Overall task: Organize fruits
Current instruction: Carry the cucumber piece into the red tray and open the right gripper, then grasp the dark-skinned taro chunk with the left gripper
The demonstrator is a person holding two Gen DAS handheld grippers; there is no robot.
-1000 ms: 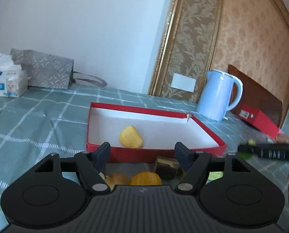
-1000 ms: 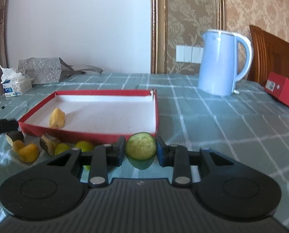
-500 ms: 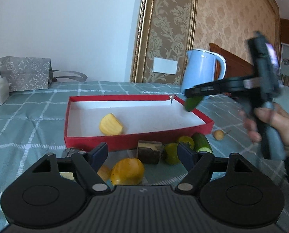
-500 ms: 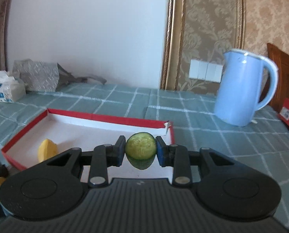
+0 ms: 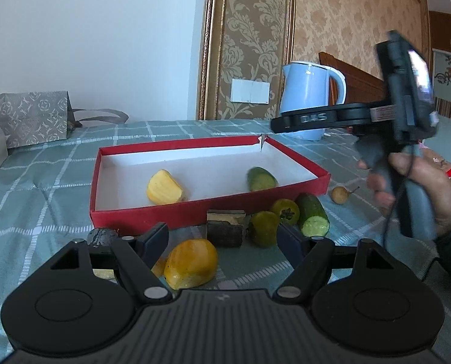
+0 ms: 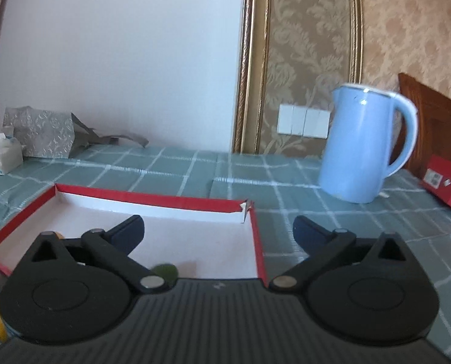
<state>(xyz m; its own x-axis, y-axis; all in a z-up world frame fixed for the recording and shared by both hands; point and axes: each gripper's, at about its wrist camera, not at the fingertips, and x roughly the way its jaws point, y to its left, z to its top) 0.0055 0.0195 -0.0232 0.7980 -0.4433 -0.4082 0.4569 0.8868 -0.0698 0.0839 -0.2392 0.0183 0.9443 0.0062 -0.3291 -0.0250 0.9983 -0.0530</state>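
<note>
A red box [image 5: 207,209] with a white floor holds a yellow fruit piece [image 5: 164,187] and a green cucumber piece [image 5: 261,179]. In front of it lie an orange fruit [image 5: 192,263], a brown block [image 5: 225,224], two yellow-green fruits [image 5: 264,228], another cucumber piece [image 5: 312,214] and a dark fruit [image 5: 101,236]. My left gripper [image 5: 222,239] is open and empty above the orange fruit. My right gripper [image 6: 217,230] is open and empty over the box's right end [image 6: 257,242]; the dropped cucumber [image 6: 164,273] peeks out below it. It also shows in the left wrist view [image 5: 274,126].
A blue kettle [image 6: 365,145] stands behind the box on the green checked tablecloth [image 6: 301,212]. A small round fruit [image 5: 338,194] lies right of the box. A red carton [image 6: 446,179] is at far right; a tissue pack [image 6: 1,154] and grey bag [image 6: 40,132] at far left.
My right gripper has opened and let go of the cucumber piece, which now lies in the box. The left gripper has shifted slightly back from the box.
</note>
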